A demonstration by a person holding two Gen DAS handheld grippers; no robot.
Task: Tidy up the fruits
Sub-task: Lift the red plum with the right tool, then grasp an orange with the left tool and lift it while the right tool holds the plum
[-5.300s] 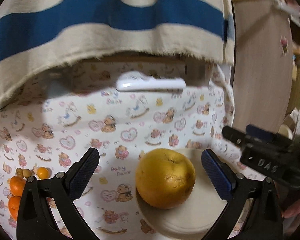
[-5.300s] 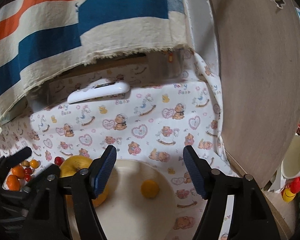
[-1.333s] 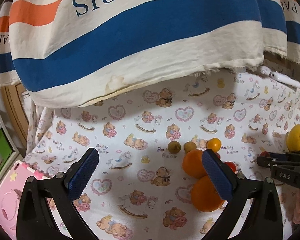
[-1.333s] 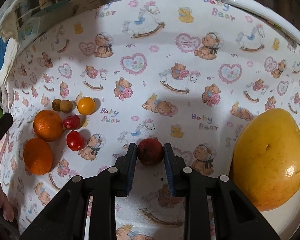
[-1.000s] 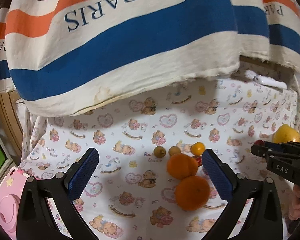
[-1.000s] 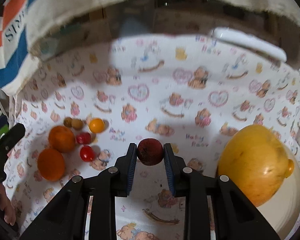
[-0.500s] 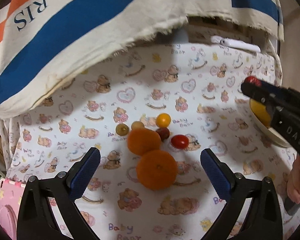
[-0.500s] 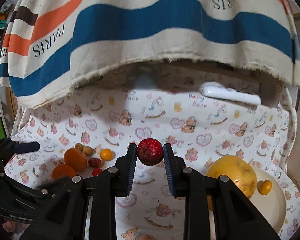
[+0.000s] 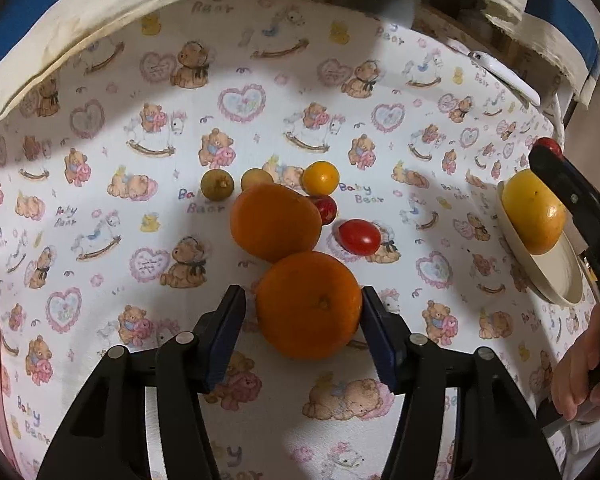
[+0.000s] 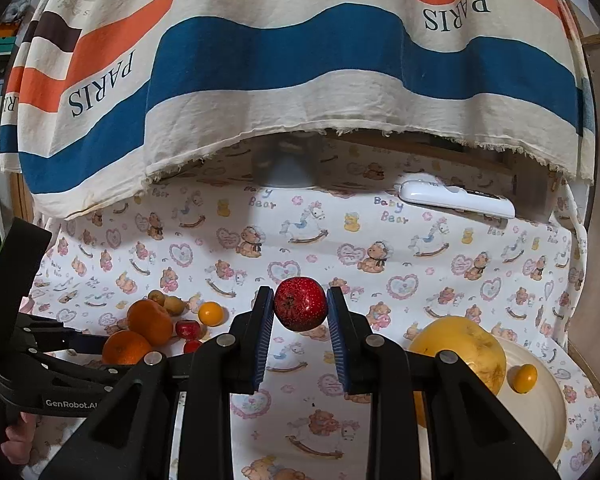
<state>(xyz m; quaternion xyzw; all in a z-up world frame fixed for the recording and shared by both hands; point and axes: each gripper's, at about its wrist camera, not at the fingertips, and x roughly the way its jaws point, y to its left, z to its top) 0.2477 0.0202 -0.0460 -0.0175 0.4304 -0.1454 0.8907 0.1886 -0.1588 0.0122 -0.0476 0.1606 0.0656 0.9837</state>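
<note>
Fruits lie in a cluster on the bear-print cloth (image 9: 100,240): two oranges, two red cherry tomatoes, one yellow cherry tomato (image 9: 320,178) and two small brownish fruits (image 9: 217,185). Your left gripper (image 9: 303,330) points down at the near orange (image 9: 309,305), which sits on the cloth between its blue pads (image 9: 225,336). Its jaws are closing; a narrow gap shows on the left side, and the right pad stands at the peel, contact not confirmed. The far orange (image 9: 276,222) touches the near one from behind. One red cherry tomato (image 9: 359,237) lies just beside both oranges, and the second (image 9: 326,208) is partly hidden behind the far orange. Your right gripper (image 10: 300,330) is clamped on a small red speckled fruit (image 10: 300,303), held clear of the cloth with both pads pressing its sides. To the right, a cream plate (image 10: 540,412) carries a large yellow citrus (image 10: 460,352) and one small orange-yellow fruit (image 10: 525,378). A white remote-like device (image 10: 456,199) lies at the far edge of the cloth, under the hem of a striped fabric (image 10: 284,52) printed PARIS. Your hand (image 9: 580,368) on the right gripper's handle shows in the left view.
</note>
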